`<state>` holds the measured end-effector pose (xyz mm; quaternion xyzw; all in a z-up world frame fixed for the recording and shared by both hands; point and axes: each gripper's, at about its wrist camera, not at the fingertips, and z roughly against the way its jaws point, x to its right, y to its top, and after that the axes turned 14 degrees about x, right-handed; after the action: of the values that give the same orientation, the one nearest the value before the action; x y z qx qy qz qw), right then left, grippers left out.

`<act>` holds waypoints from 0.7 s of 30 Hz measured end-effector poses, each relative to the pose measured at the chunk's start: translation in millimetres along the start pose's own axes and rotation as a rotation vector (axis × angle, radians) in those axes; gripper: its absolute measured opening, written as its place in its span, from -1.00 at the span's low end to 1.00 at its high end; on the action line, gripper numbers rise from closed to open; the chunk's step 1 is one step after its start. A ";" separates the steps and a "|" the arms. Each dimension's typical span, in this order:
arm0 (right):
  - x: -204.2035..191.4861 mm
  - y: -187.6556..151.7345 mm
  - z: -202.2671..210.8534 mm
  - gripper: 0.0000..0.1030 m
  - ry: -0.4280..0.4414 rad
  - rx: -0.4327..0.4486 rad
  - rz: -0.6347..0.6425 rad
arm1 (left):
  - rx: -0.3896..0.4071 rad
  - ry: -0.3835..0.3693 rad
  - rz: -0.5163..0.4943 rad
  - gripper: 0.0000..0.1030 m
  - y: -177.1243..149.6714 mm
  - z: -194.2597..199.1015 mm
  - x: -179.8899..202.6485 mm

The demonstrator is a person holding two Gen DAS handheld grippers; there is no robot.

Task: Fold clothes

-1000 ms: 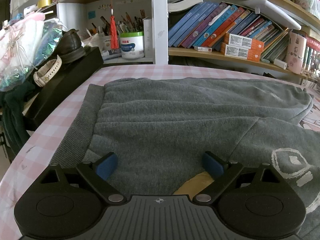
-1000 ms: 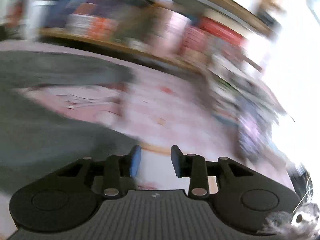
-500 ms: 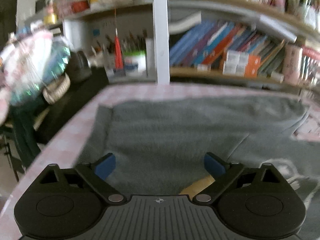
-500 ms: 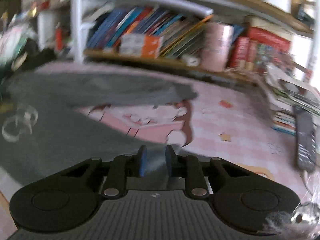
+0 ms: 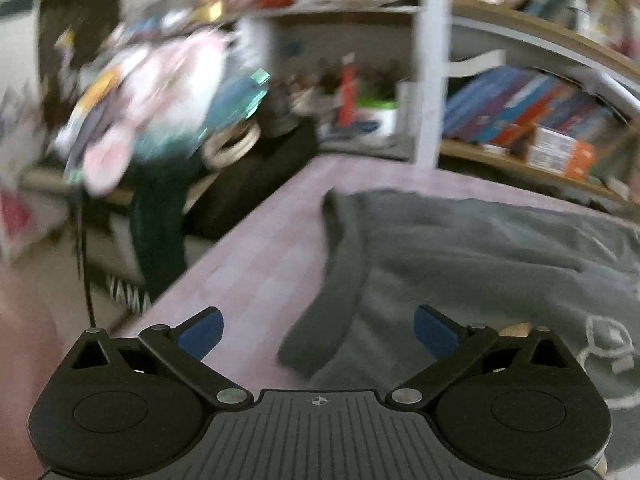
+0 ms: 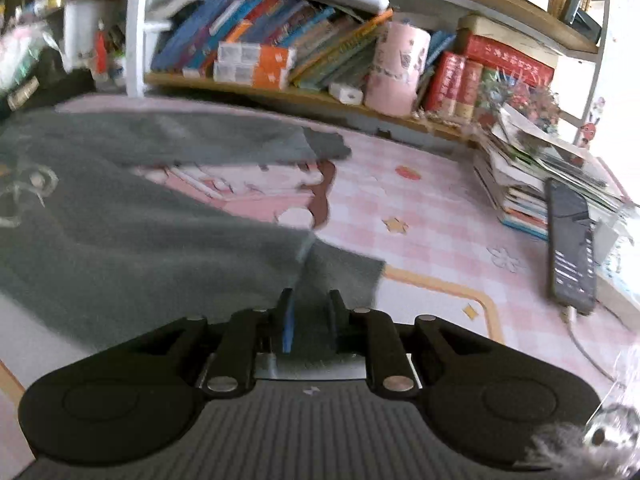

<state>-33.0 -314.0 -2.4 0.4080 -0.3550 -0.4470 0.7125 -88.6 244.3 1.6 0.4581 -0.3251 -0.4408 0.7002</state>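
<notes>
Right claw point(image 6: 308, 312) at lower centre of the right wrist view, jaws having just been closing and now pinched on a cuff of the grey sweatshirt point(image 6: 132, 232), cloth visibly between the blue pads. Left claw point(image 5: 318, 330) at lower centre of the left wrist view, jaws spread wide, nothing held, ribbed hem point(image 5: 334, 292) of the sweatshirt lying between and just ahead of them. Sweatshirt itself spread flat across the pink checked tabletop point(image 6: 432, 208), body filling the left of the right view, far sleeve stretched along the upper left toward the bookshelf point(image 6: 280, 52); phone point(image 6: 570, 244) on a book stack at right, well apart. Judged step: securing hold points for a first fold, one sleeve end taken, hem side not yet gripped. Next move likely calls for lowering the left claw onto the hem edge and closing, then lifting both together so the cloth folds without dragging. Against the earlier frames: right claw then wider apart over bare tabletop with no cloth between; left claw then over the middle of the garment, now swung to its left edge, view blurred.
</notes>
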 end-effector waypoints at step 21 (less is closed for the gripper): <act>-4.2 -2.3 -3.0 -0.72 0.027 -0.013 0.015 | 0.052 -0.073 0.391 -0.85 26.2 7.8 -55.7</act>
<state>-32.7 -310.0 -6.3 0.4066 -0.3455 -0.4385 0.7233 -109.2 297.5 26.0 0.3878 -0.4443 -0.3041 0.7481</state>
